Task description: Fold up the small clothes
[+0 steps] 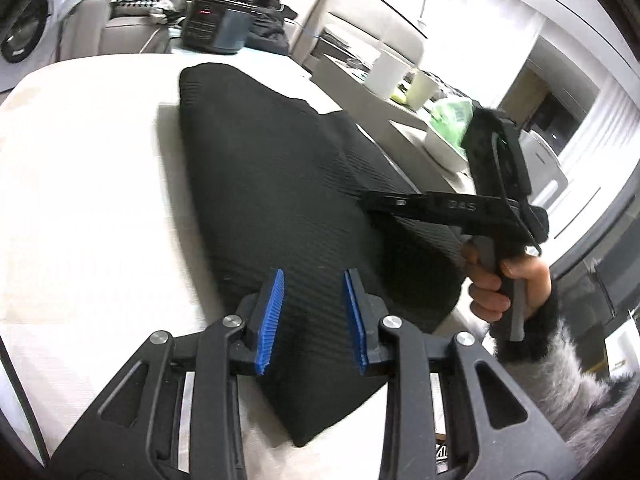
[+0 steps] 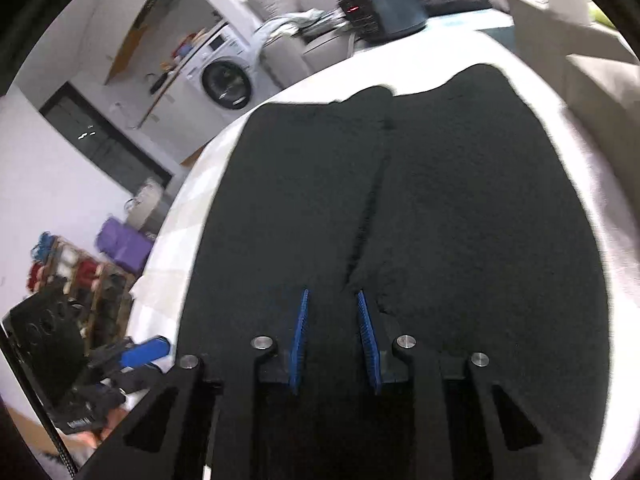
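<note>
A black ribbed pair of shorts (image 1: 280, 184) lies flat on the white table (image 1: 88, 184); in the right wrist view (image 2: 460, 208) a seam runs down its middle. My left gripper (image 1: 314, 280) is open and empty, its blue pads (image 1: 274, 312) just above the near edge of the garment. My right gripper (image 2: 332, 300) is open and empty over the cloth near the seam. From the left wrist view the right gripper (image 1: 376, 202) reaches in low over the garment's right side. The left gripper (image 2: 152, 350) shows at the lower left of the right wrist view.
A dark device with a red display (image 1: 216, 24) and a black heap of clothes (image 1: 260, 4) sit at the table's far end. White cups (image 1: 386, 72) and a green bag (image 1: 450, 114) are on a side surface. A washing machine (image 2: 224, 76) stands beyond.
</note>
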### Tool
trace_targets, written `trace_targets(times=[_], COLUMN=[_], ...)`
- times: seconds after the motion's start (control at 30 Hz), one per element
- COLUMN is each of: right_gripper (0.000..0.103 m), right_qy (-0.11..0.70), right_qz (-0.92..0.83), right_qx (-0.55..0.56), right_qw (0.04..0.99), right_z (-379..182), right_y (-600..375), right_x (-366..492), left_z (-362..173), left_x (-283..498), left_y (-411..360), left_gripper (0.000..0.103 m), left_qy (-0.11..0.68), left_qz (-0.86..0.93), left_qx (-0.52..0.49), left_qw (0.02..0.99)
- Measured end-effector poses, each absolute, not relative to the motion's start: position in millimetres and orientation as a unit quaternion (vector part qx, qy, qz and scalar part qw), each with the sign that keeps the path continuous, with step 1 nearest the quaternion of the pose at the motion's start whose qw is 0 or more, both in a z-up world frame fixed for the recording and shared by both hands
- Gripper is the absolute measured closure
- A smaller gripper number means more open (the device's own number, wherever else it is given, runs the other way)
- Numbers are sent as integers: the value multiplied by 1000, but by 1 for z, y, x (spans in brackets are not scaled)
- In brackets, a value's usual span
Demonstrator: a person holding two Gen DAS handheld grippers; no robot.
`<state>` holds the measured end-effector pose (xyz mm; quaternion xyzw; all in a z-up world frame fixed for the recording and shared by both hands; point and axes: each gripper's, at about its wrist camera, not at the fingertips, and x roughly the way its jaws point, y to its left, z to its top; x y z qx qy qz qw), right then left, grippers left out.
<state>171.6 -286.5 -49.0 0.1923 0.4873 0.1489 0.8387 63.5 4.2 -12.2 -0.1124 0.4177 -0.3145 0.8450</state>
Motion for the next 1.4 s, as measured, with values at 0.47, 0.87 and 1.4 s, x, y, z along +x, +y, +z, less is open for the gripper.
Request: trace_targets(times=[0.47, 0.87, 1.4], right_gripper=[96, 93, 67], right_qy=[398, 460, 460], right_qz=[170, 21, 84], right_qx=[176, 161, 204], right_qw=[884, 873, 860], right_z=[-12, -21, -48], right_y=[-265, -336, -340], right_x=[147, 125, 110], left_z=[-27, -36, -35], left_x=[92, 93, 101], left_y=[56, 19, -28], left_gripper=[77, 77, 59], left_qy=[422, 461, 481], left_qz=[-240, -260, -301], left_qx=[-214, -180, -140], left_qw=[848, 829, 811])
